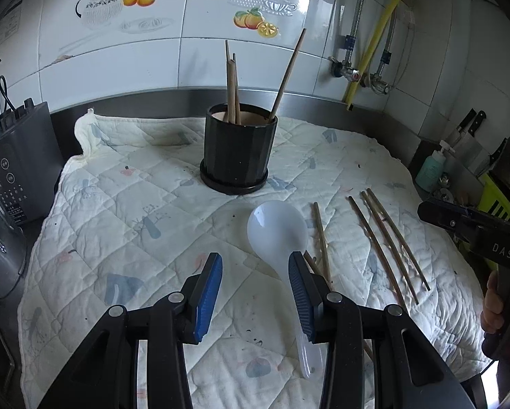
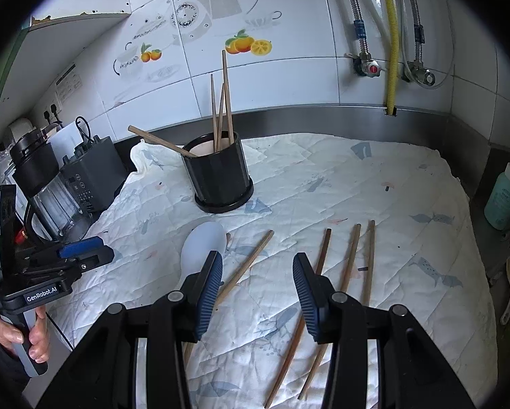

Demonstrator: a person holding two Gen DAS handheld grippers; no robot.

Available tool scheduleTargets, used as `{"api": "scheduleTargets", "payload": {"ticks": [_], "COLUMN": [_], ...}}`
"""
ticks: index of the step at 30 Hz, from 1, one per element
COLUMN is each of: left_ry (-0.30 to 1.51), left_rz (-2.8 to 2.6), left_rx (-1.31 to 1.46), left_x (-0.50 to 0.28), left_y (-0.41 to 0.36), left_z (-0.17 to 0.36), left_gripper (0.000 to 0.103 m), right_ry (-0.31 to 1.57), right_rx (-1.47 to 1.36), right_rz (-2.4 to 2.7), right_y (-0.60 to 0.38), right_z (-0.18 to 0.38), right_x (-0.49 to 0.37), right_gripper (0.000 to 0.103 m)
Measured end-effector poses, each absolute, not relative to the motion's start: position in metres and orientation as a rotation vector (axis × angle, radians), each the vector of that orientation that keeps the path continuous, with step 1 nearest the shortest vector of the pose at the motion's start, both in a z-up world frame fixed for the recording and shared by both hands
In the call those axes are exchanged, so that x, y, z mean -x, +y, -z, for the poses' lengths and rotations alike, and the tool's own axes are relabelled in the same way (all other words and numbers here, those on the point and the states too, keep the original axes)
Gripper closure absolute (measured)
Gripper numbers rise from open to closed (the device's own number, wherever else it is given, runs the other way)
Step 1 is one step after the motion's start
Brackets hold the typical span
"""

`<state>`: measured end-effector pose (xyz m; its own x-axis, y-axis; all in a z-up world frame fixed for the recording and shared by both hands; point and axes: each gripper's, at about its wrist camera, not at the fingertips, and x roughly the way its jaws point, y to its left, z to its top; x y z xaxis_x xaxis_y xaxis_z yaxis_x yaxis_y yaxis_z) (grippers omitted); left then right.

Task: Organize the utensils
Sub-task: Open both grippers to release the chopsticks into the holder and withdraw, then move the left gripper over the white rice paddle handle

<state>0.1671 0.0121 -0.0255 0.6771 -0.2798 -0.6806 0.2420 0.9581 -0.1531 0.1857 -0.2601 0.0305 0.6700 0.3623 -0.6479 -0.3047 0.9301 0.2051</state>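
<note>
- Work surface: pale quilted cloth (image 1: 125,211) spread over a counter against a white tiled wall
- Black ribbed cylindrical holder on a black saucer (image 1: 237,150), at the far centre of the cloth; four wooden chopsticks in the holder (image 1: 232,92), upright or leaning on the rim
- Translucent white plastic rice spoon (image 1: 277,231) lies flat on the near centre of the cloth, bowl pointing far, handle running near
- Four loose wooden chopsticks (image 2: 348,262) lie on the cloth to the right of the spoon, apart from the holder
- Left gripper (image 1: 255,266): jaws parted and released, nothing between them; right pad just beside the spoon's neck, contact cannot be told
- Right gripper (image 2: 258,269): jaws parted and released, over the loose chopsticks, none grasped
- Grey blender base (image 2: 91,173) at the far left edge
</note>
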Motion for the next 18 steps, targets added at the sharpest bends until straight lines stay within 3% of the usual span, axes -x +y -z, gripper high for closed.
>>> {"api": "scheduleTargets", "payload": {"ticks": [18], "left_ry": [0.866], "left_rz": [0.346], "left_rx": [0.072], "left_x": [-0.163], "left_y": [-0.004], "left_z": [0.064], "left_gripper": [0.059], "right_ry": [0.774], "right_rx": [-0.104], "right_rz": [-0.412], "right_y": [-0.250], "right_z": [-0.019], "right_x": [-0.183], "right_gripper": [0.055]}}
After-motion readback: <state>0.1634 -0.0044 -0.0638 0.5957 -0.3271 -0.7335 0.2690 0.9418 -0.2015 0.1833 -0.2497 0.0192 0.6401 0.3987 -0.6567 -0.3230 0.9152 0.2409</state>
